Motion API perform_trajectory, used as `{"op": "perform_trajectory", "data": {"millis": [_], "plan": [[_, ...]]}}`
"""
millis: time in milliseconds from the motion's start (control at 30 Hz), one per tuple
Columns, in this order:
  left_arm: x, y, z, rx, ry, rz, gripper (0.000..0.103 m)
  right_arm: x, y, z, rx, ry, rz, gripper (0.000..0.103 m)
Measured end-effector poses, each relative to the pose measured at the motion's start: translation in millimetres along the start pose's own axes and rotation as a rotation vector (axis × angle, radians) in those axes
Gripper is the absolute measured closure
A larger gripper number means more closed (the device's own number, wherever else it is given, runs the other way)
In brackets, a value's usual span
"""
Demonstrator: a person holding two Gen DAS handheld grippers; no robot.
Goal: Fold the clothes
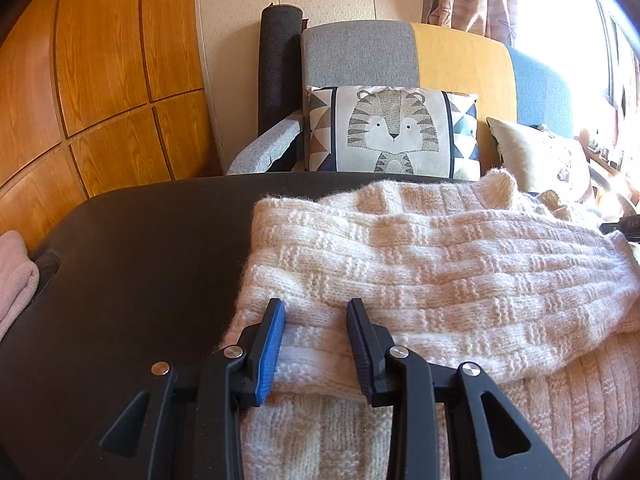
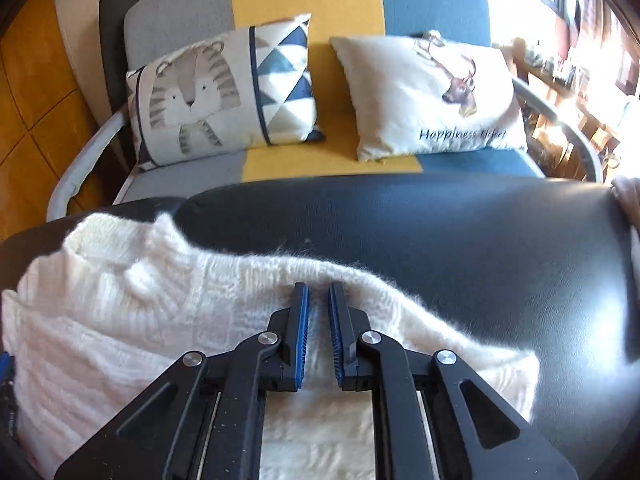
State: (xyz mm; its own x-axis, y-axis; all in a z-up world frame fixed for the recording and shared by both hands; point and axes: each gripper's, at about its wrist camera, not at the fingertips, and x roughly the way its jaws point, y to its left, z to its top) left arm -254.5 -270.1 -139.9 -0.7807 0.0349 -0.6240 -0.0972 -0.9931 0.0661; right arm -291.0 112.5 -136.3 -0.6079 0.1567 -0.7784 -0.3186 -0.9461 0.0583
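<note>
A cream knitted sweater (image 1: pixel 440 264) lies partly folded on a black padded table (image 1: pixel 140 248). My left gripper (image 1: pixel 316 306) is open, its fingers straddling a folded edge of the sweater at its left side. In the right wrist view the same sweater (image 2: pixel 120 312) looks white and lies at the left and middle. My right gripper (image 2: pixel 319 290) sits over the sweater's far edge with its jaws a narrow gap apart; knit shows between them, and I cannot tell whether they pinch it.
A sofa (image 2: pixel 304 0) in grey, yellow and blue stands behind the table (image 2: pixel 460 240), with a tiger cushion (image 1: pixel 394 130) and a deer cushion (image 2: pixel 432 92). A pink garment (image 1: pixel 14 276) lies at the table's left edge. Wooden panels (image 1: pixel 100 60) are on the left; a bright window is on the right.
</note>
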Motion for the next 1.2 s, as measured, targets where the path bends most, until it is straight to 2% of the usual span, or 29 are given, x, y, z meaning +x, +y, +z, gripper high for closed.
{"op": "perform_trajectory", "data": {"millis": [133,233,300,433,467,500,567,633,667,700,733,800,900,1000,1067,1133,1200], "plan": [[-1,0,-1,0.001,-0.001,0.001,0.07,-5,0,4,0.035,0.001,0.003,0.091],[0,0,-1,0.001,-0.001,0.001,0.07,-41,4,-6,0.086,-0.066,0.11,0.091],[-1,0,-2,0.002,-0.001,0.001,0.07,-63,20,-19,0.061,-0.088,0.171,0.091],[-1,1,-1,0.001,-0.001,0.0,0.07,-79,36,-52,0.039,-0.03,0.176,0.091],[-1,1,-1,0.001,-0.002,-0.001,0.07,-79,35,-59,0.062,-0.01,0.184,0.089],[-1,1,-1,0.001,-0.002,0.0,0.07,-77,31,-65,0.103,0.014,0.205,0.078],[-1,0,-1,0.004,-0.002,0.002,0.07,-76,26,-76,0.179,0.026,0.268,0.067],[-1,-1,-1,0.007,-0.003,0.004,0.07,-76,25,-83,0.222,0.007,0.306,0.066],[-1,-1,-1,0.009,-0.003,0.005,0.07,-75,26,-83,0.22,0.007,0.304,0.067],[-1,-2,-1,0.012,-0.003,0.008,0.07,-74,29,-83,0.202,0.01,0.291,0.079],[-2,-3,-1,0.015,-0.005,0.012,0.07,-74,33,-81,0.18,0.01,0.277,0.086],[-4,-6,0,0.029,-0.015,0.03,0.07,-82,39,-78,0.131,-0.023,0.25,0.095],[-12,-18,-1,0.085,-0.066,0.068,0.07,-101,42,-72,0.084,-0.113,0.21,0.096],[-17,-27,-2,0.136,-0.101,0.073,0.07,-104,37,-72,0.075,-0.134,0.133,0.096],[-17,-27,0,0.142,-0.098,0.066,0.07,-96,33,-76,0.073,-0.115,0.096,0.099],[-9,-20,3,0.116,-0.056,0.046,0.07,-82,30,-81,0.086,-0.065,0.109,0.099],[-4,-15,6,0.087,-0.03,0.026,0.07,-81,27,-84,0.112,-0.057,0.115,0.094]]}}
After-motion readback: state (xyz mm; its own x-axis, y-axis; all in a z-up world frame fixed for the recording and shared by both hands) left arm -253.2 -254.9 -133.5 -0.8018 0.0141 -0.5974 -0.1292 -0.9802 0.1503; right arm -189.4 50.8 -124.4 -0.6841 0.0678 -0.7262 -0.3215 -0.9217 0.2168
